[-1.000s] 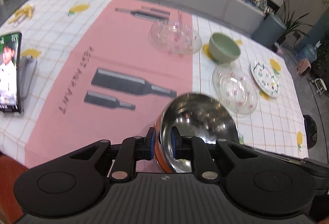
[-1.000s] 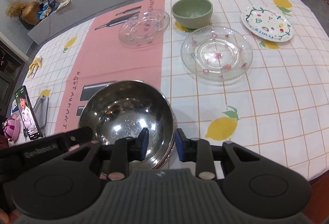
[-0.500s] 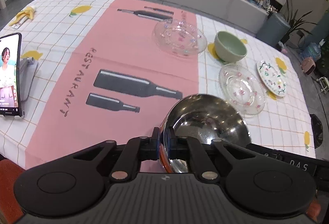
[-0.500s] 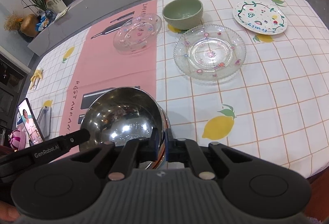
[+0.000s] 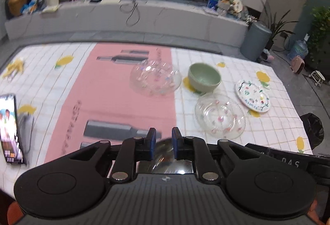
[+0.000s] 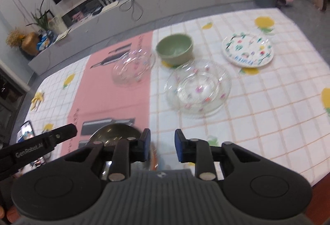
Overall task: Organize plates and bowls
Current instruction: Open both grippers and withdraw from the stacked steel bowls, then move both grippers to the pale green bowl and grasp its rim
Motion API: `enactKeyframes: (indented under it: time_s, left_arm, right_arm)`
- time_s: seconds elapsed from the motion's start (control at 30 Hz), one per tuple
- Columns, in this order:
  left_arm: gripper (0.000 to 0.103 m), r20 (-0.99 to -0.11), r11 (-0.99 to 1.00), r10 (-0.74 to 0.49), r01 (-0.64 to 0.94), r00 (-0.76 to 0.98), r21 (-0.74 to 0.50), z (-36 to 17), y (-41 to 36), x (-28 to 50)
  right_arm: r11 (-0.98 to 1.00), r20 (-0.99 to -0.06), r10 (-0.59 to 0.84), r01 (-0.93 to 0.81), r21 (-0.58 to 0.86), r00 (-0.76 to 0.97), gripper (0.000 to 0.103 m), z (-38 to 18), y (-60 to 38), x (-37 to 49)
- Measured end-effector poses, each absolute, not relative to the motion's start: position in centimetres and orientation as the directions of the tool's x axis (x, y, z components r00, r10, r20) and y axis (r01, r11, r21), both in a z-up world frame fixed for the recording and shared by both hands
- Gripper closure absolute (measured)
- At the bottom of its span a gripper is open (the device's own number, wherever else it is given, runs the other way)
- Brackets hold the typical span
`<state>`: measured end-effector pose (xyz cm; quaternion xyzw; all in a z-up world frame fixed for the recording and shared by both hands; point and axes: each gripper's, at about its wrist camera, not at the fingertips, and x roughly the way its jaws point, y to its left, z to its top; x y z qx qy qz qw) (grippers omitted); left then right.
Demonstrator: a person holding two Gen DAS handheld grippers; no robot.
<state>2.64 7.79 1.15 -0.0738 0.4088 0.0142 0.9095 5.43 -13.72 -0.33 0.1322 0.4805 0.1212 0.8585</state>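
Steel bowl (image 5: 171,160) set down at near table edge, both grippers (image 5: 163,143) (image 6: 160,147) just spreading, pinching nothing; green bowl (image 6: 175,48), two glass dishes (image 6: 198,88) (image 6: 133,67) and painted plate (image 6: 248,49) lie unsorted beyond.

A lit phone (image 5: 9,128) stands propped at the left edge of the lemon-print tablecloth (image 5: 268,132).

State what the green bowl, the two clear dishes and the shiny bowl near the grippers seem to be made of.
Green bowl: likely glazed ceramic, opaque with a soft sheen.
Clear dishes: look like glass, perhaps plastic; the cloth shows through, small coloured flower prints.
Shiny bowl: polished metal, probably steel, with mirror-like reflections.
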Motion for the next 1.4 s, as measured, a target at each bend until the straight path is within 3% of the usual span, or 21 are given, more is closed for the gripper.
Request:
enactKeyframes:
  time_s: [0.37,0.67,0.93,1.23,1.4]
  left_arm:
    - [0.085,-0.744,0.993,-0.114,0.047,0.658,-0.11,1.6,4.6,7.3]
    - [0.085,-0.785,0.976,-0.211,0.075,0.582,-0.207,-0.2,4.7,13.7]
    - [0.074,-0.805,0.972,-0.234,0.112,0.545,-0.207,-1.7,4.6,19.1]
    - [0.072,-0.797,0.946,-0.29,0.032,0.53,-0.323,-4.0,5.7,25.9]
    - [0.072,-0.835,0.96,-0.241,-0.002,0.495,-0.279,-6.9,5.3,28.8]
  right_arm:
    - [0.934,-0.808,0.312,-0.007,0.357,0.501,0.069,-1.7,-15.3,8.9]
    - [0.948,-0.821,0.267,0.016,0.318,0.504,0.067,-2.5,-15.5,14.0]
    - [0.954,-0.845,0.241,0.042,0.295,0.478,0.065,-4.2,-15.6,19.9]
    - [0.951,-0.863,0.226,0.091,0.297,0.452,0.065,-6.4,-15.8,26.8]
    - [0.953,-0.873,0.241,0.067,0.296,0.424,0.065,-8.1,-14.4,29.6]
